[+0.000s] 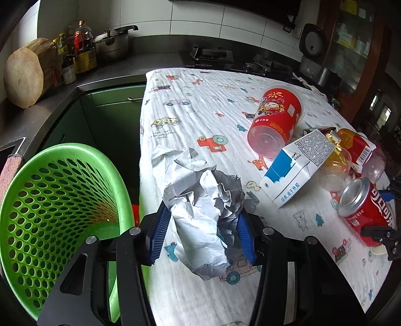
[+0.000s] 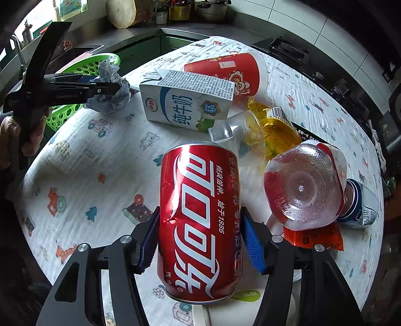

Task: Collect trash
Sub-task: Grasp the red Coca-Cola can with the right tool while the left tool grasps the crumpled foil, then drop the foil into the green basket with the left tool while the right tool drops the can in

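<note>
Gripping crumpled paper (image 1: pixel 203 213), the left hand-held gripper (image 1: pixel 203 225) is needing a swing toward nine o'clock into the green basket (image 1: pixel 50 195); the right hand-held gripper (image 2: pixel 200 240) is clamping the Coca-Cola can (image 2: pixel 200 220).

Daylight fills both my views evenly, brightest on the white cloth (image 1: pixel 200 105) at centre. In my right view a window (image 2: pixel 37 22) at the upper left burns out pale, and glare streaks run down the red can (image 2: pixel 200 225). Shadows are soft. Both pictures bulge like a fishbowl, corners black, edge lines bent. The centre is sharp; the rims smear slightly.
</note>
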{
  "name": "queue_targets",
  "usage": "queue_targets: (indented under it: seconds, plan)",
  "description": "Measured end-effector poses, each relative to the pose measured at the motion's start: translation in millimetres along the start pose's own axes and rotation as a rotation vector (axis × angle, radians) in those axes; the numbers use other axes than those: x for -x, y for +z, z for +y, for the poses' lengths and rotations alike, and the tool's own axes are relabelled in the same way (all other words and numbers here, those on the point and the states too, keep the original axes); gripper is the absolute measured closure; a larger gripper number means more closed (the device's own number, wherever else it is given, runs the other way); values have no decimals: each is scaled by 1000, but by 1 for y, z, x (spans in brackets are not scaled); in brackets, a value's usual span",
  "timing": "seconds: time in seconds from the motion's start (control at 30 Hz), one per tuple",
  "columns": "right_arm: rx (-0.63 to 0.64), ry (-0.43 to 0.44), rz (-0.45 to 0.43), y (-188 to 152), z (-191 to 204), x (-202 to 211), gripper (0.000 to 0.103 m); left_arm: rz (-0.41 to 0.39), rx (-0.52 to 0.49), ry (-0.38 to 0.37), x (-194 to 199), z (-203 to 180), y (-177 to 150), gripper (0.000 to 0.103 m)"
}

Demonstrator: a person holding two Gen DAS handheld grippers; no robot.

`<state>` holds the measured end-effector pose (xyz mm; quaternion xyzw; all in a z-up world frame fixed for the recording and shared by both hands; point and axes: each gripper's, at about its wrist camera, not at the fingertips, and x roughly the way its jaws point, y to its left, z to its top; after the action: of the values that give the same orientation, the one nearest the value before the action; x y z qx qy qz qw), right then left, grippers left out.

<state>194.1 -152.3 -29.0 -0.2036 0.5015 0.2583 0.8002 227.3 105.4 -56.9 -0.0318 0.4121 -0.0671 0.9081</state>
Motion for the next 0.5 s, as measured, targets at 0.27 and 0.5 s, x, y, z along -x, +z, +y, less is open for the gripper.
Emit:
queue_targets:
  seconds: [0.27,0.5]
  plan:
    - [16,72,-75,24,33,25,45,-94,43,71,51,34,-4,56]
    - [82,148,-132,79,78,28,45,-62,85,271,65,98,-12,55]
